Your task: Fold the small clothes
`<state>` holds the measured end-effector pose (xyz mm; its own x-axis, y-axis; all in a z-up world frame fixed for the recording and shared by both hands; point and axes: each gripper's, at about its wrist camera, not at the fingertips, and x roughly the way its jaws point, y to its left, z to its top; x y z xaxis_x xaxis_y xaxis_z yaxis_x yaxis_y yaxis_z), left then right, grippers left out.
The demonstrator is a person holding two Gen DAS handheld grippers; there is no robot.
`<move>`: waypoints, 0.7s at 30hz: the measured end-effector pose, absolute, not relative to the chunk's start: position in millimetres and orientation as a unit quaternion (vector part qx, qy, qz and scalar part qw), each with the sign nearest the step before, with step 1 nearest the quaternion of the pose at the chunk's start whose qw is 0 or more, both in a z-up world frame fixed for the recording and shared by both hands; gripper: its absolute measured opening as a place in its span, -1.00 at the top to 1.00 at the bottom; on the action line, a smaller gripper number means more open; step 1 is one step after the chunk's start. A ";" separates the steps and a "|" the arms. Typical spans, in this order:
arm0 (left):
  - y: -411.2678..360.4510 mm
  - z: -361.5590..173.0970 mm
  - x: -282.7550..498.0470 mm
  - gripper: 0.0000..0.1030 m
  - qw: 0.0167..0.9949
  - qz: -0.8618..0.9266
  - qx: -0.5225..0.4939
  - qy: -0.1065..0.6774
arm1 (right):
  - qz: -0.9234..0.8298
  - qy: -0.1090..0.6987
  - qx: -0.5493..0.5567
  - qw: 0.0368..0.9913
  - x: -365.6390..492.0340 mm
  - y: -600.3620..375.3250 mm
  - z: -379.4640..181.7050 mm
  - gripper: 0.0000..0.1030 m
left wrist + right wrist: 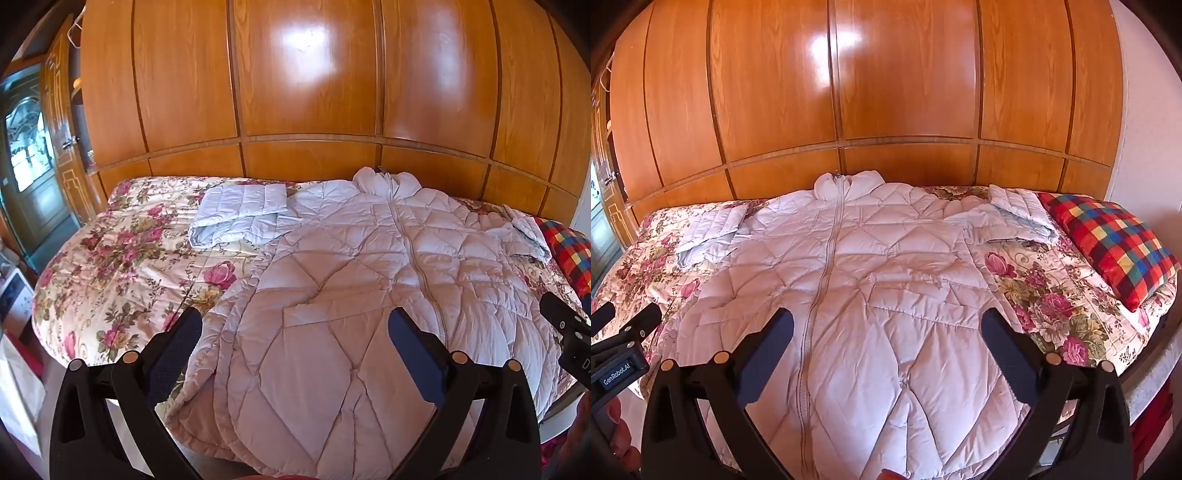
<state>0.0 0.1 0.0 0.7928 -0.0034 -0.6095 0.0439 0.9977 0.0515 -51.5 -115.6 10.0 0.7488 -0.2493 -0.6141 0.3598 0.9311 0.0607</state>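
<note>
Both grippers hover above the bed's near edge, left gripper (295, 325) and right gripper (886, 325) each spread wide and empty; below them a pale quilted puffer jacket (871, 273) lies flat, zipped, sleeves out, on a floral bedspread (122, 258); a plaid pillow (1115, 243) sits right; wooden wardrobe panels (306, 85) stand behind.

Floral bedspread (1052, 295), plaid pillow (1115, 243) at its right end, glossy wooden wardrobe (886, 92) behind

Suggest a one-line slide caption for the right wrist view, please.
Open right gripper poised above a zipped pale quilted coat spread on a floral bedspread.
</note>
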 end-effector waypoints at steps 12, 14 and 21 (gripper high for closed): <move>-1.2 -0.1 0.4 -0.94 0.944 -0.011 0.030 0.329 | -0.164 0.312 0.080 0.933 -49.2 -113.7 10.3 -0.96; -2.3 -0.1 -0.1 -0.94 0.943 -0.012 0.029 0.332 | -0.164 0.312 0.080 0.932 -49.7 -112.5 10.4 -0.96; 6.4 -5.6 1.2 -0.94 0.942 -0.011 0.023 0.335 | -0.163 0.315 0.082 0.932 -49.6 -114.4 10.0 -0.96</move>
